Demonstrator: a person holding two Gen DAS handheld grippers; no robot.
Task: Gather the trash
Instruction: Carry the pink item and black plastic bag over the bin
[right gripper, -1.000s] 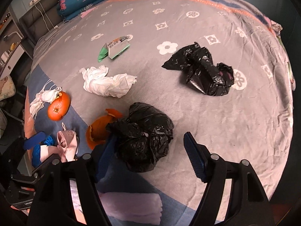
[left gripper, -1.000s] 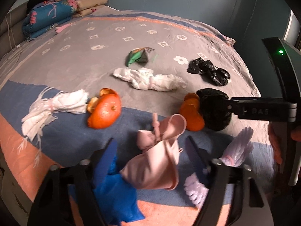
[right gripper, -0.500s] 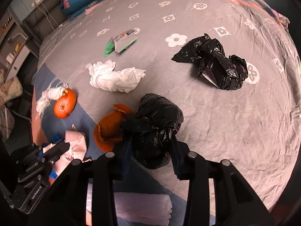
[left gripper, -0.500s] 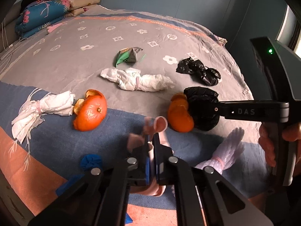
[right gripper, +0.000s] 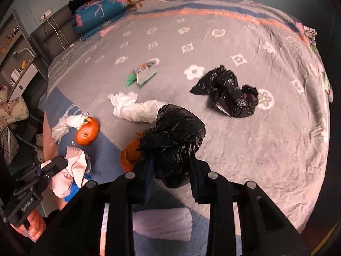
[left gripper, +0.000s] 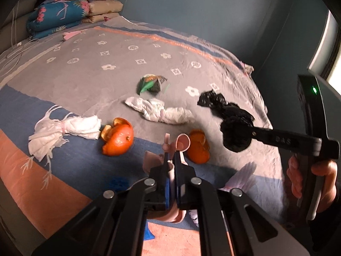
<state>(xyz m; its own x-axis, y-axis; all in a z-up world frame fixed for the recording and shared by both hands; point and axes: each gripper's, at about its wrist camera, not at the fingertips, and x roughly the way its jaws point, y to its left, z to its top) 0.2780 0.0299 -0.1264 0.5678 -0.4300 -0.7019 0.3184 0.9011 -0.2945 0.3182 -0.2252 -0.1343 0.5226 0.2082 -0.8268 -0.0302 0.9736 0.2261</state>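
Pink crumpled bag (left gripper: 170, 155) sits clamped in the left gripper (left gripper: 172, 183), its jaws pressed together on it above the bed (left gripper: 89, 68). At two o'clock, the right gripper (right gripper: 172, 178) jaws are closing on a black bag (right gripper: 177, 140), orange peel (left gripper: 198, 147) below.

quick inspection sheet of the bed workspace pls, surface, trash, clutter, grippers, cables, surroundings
surface: grey patterned bedspread, rumpled.
job's things: two orange peels; two white tissue bundles; green snack wrapper; loose crumpled black plastic bag.
clutter: folded blue floral quilt at the head end.
grippers: left gripper shut on pink plastic bag; right gripper closing on balled black plastic bag.
cables: white cord on headboard.
surroundings: shelf unit, blue-grey wall.
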